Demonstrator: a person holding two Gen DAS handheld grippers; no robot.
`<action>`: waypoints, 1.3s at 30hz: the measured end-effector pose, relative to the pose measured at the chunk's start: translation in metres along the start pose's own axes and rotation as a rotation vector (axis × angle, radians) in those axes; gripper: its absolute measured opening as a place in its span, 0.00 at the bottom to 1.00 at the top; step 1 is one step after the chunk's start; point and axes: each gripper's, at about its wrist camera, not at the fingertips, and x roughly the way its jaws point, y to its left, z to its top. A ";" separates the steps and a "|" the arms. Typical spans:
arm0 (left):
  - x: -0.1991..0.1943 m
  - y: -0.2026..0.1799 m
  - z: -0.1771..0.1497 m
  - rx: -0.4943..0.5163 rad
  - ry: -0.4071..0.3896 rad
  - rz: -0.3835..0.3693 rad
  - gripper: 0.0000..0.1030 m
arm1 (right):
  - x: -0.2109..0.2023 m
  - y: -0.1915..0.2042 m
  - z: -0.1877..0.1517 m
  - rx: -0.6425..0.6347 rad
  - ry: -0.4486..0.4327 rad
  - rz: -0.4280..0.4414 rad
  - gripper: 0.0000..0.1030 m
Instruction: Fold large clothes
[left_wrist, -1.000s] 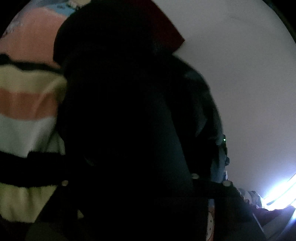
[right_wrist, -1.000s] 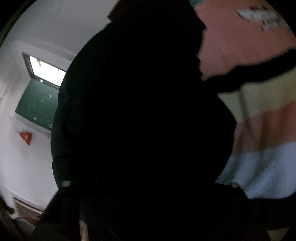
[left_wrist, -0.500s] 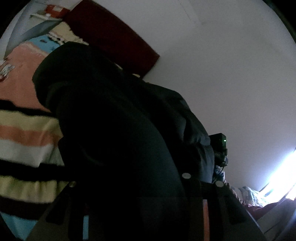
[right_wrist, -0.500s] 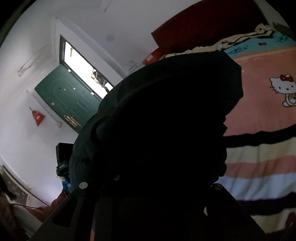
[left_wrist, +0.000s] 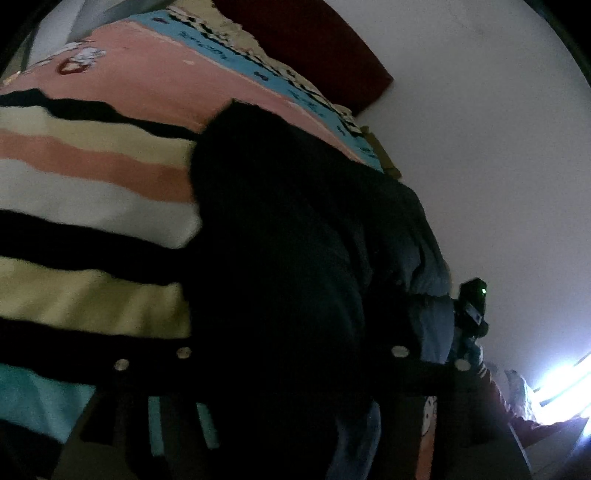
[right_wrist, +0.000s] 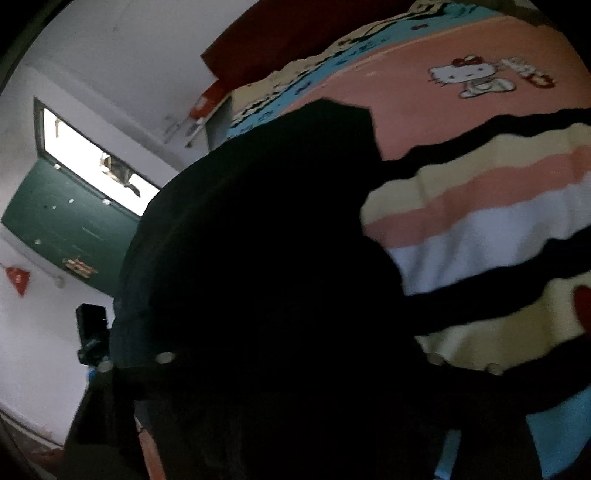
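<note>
The dark garment (left_wrist: 280, 266), a moment ago filling both views, has dropped lower, baring more of the striped bed cover (left_wrist: 92, 177) toward the head edge. It drapes over both tools, hiding their grip, so the fold looks underway.

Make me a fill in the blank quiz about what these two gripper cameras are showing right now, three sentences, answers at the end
1. The garment that fills the middle of both views is ____ in colour.
2. The cartoon cat on the bedspread sits on its ____ band.
3. In the right wrist view, the door below the bright window is painted ____.

Missing words: black; pink; green
</note>
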 end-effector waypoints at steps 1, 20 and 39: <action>-0.005 0.007 0.008 -0.011 -0.022 0.018 0.63 | -0.007 0.002 0.002 -0.006 -0.020 -0.027 0.93; 0.112 -0.154 0.045 0.224 -0.158 0.311 0.64 | 0.046 0.160 0.047 -0.351 -0.145 -0.215 0.95; 0.040 -0.010 0.051 -0.084 -0.168 0.660 0.65 | 0.037 0.016 0.072 -0.045 -0.080 -0.410 0.99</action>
